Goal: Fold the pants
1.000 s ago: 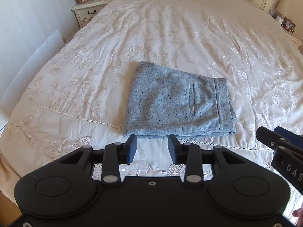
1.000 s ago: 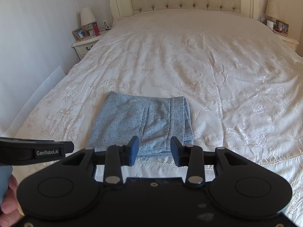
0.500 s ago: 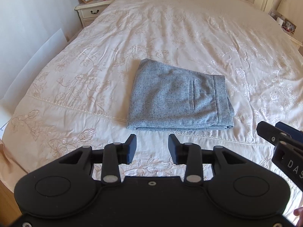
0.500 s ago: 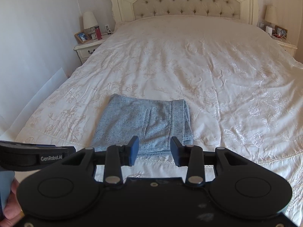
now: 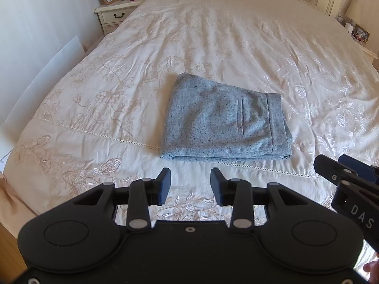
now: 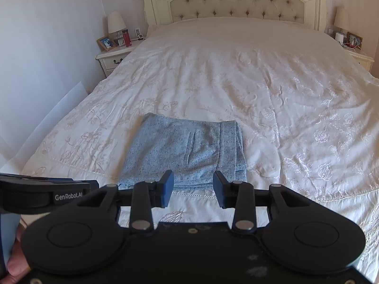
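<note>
Grey-blue speckled pants (image 5: 225, 123) folded into a compact rectangle, lying flat on the bed (image 5: 213, 35) just right of centre frame in the left wrist view, waistband edge toward the right, a welt pocket slit showing on top. Same bundle sitting at lower centre of the right wrist view, straddling a line of openwork stitching in the cream embroidered bedspread (image 6: 272, 94). Left tongs (image 5: 190, 184) at bottom centre of their frame, spread apart with nothing between the pads, hovering short of the near folded edge and clear of the cloth. Right tongs (image 6: 193, 188) likewise parted and empty at lower centre of their own frame, tips overlapping the near edge of the fabric in the picture; contact cannot be told. Right tool also visible at the right edge of the left view, lettering "DAS" on its body. Tufted headboard (image 6: 236, 2) at top centre of the right view, a nightstand (image 6: 113, 59) at upper left carrying a lamp (image 6: 116, 23), a framed photo (image 6: 106, 42) and a red bottle (image 6: 127, 38).
</note>
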A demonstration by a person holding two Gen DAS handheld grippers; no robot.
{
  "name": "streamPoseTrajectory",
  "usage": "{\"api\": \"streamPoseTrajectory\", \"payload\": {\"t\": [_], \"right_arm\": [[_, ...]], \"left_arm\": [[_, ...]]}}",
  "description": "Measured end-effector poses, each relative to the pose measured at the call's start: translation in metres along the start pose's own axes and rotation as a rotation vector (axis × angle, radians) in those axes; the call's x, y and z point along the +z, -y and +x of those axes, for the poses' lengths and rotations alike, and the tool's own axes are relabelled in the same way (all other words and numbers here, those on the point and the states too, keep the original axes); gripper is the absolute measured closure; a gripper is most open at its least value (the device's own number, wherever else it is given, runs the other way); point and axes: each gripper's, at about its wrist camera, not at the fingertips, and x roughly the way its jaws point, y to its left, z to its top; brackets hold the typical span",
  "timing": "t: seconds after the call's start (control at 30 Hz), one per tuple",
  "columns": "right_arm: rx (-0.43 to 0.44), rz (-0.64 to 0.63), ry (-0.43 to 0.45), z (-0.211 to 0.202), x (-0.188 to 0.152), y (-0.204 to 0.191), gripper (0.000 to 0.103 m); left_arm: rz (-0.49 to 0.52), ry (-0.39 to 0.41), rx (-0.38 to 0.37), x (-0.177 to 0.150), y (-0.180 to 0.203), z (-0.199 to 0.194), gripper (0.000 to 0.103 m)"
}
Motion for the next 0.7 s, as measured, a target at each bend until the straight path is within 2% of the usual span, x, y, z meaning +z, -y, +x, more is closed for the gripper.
{"api": "streamPoseTrajectory", "payload": {"t": [0.7], "right_arm": [[0.005,0.01,-0.006,0.0041,-0.0012,-0.002,0.063]], "left_arm": [[0.009,-0.006,-0.002,0.0009,-0.0023,0.0027,0.056]]}}
